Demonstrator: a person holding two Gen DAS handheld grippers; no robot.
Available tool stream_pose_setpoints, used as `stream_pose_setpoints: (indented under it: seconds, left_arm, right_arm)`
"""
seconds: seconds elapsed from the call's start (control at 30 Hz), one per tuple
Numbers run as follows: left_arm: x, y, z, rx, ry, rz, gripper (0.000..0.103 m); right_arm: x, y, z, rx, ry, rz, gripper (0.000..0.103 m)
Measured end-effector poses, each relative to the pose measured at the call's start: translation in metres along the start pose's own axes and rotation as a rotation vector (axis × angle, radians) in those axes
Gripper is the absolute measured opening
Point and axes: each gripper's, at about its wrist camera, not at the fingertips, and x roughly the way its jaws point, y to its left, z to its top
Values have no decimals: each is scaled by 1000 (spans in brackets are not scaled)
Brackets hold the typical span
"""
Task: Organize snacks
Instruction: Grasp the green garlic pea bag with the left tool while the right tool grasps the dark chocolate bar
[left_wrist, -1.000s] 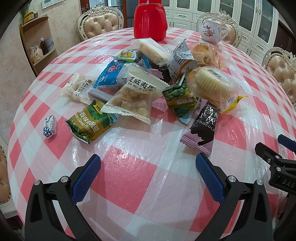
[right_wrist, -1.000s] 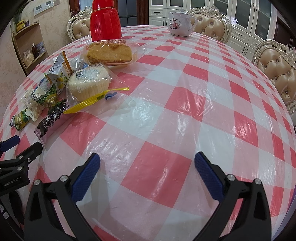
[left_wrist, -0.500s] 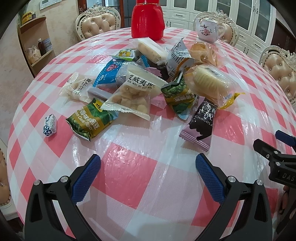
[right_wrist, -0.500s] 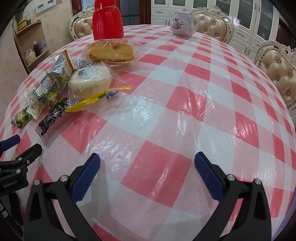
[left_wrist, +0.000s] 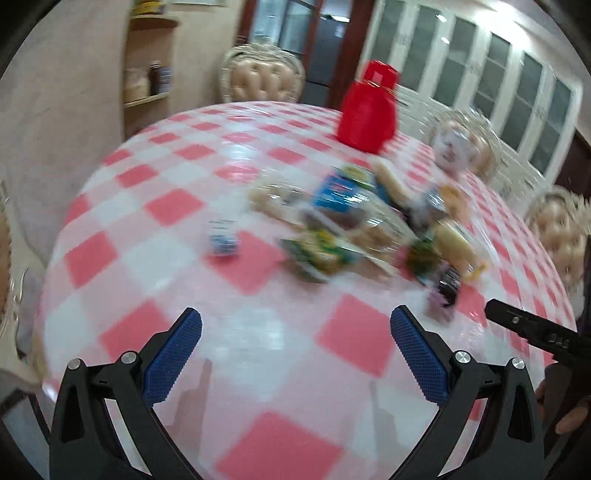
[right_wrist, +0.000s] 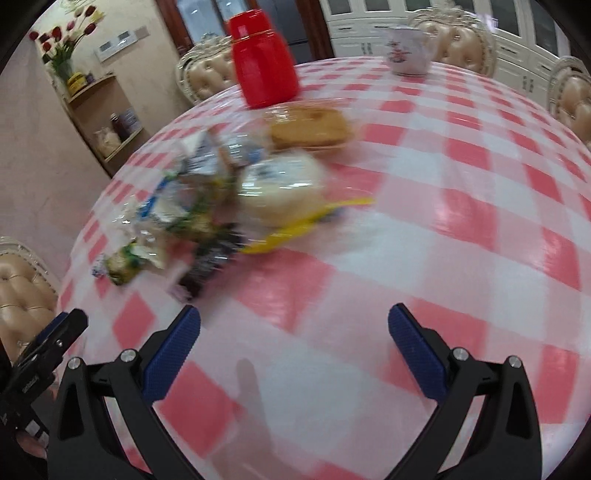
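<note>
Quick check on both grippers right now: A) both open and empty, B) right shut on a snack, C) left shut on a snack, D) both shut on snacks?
A: the left gripper and the right gripper both show their blue pads spread wide over bare checked tablecloth, nothing between them, and the snack pile lies ahead, untouched.

- In the left wrist view the snack packets (left_wrist: 354, 229) are smeared by motion blur, so no print on them can be read.
- A small blue-and-white sweet (left_wrist: 222, 242) beside the pile is too blurred to identify.
- The right gripper (left_wrist: 535, 332) is cut off by that picture's right edge.
- In the right wrist view the pile is also blurred; the dark packet (right_wrist: 207, 264) shows no lettering.
- The left gripper (right_wrist: 44, 343) is cut off at the left edge.
</note>
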Motion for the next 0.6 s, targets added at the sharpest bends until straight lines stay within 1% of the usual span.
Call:
stream_pose_setpoints:
  seconds: [0.1,0.17,0.23,0.27,0.33,0.37,0.4,0.43,0.5,0.57,0.6]
  left_arm:
    - [-10,30,2,-44,-13,44,99]
    - [-12,41,2,-60,-16,63,99]
    - [-12,51,0,-67,-7,79,99]
    - [-13,53,-3,-65,-6,82,99]
    - [-13,55,-6,-50,2,84,99]
    - [-14,54,-8,-42,3,83,99]
    - [-14,53,-8,-31,5,81,99]
    - [-14,52,-9,-22,8,77,99]
    - [-10,43,-7,5,21,50,99]
    - [-3,29,-1,54,29,18,99]
    - [2,17,4,102,31,6,99]
  right_arm:
    - [17,22,12,27,10,-1,102]
    - [27,34,20,46,11,-12,102]
    - [37,46,28,35,8,-76,99]
    - [41,53,31,9,6,-138,94]
    - [48,55,30,-25,26,-176,92]
    - [52,56,27,-53,42,-183,90]
    - [51,55,23,-79,43,-193,80]
    - [49,53,20,-112,31,-205,74]
    - [41,45,15,-146,10,-188,41]
    - [31,33,10,-179,10,-159,25]
    - [27,29,7,-194,7,-162,25]
